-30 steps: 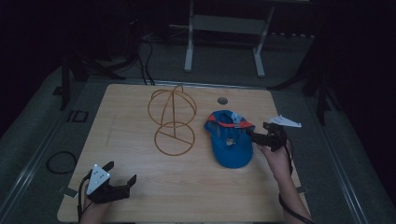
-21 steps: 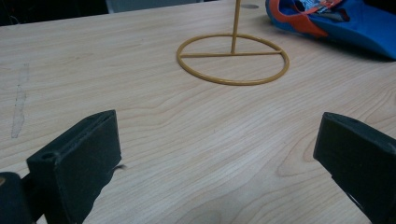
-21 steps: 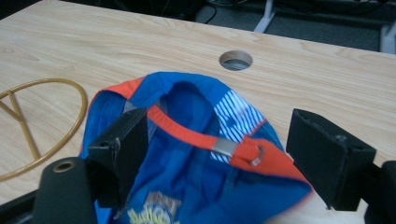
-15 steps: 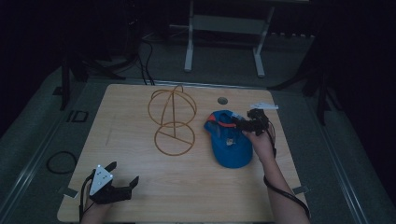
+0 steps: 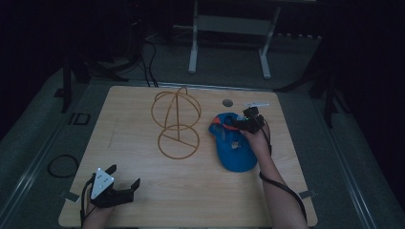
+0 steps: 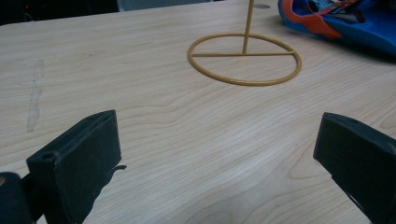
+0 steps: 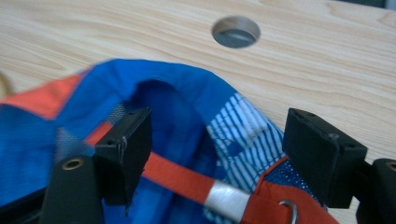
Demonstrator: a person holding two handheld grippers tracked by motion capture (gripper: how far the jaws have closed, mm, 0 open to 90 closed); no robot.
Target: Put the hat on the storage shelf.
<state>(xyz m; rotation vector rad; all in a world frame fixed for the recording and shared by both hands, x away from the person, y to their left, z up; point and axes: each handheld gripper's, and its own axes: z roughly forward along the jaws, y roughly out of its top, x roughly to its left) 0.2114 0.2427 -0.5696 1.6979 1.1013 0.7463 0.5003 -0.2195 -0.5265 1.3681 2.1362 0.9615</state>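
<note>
Blue cap (image 5: 234, 143) lies right of centre on the wooden surface (image 5: 143, 191) in the high view, long axis running near-to-far, back opening toward the top of the frame. Right claw (image 5: 243, 123) sits at that far end; in the right gripper view its jaws stand wide apart over the cap's rear rim, the orange strap (image 7: 182, 179) crossing between them, nothing gripped yet. The cap is directly below and ahead of this claw, so closing on the strap or rim looks like the next step (judgement). A round hole (image 7: 236, 31) in the surface lies just beyond. Left claw (image 5: 122, 188) rests lower left, jaws wide, empty, well apart from the cap. Wire stand (image 5: 177, 121) stands centre, just left of the cap.
</note>
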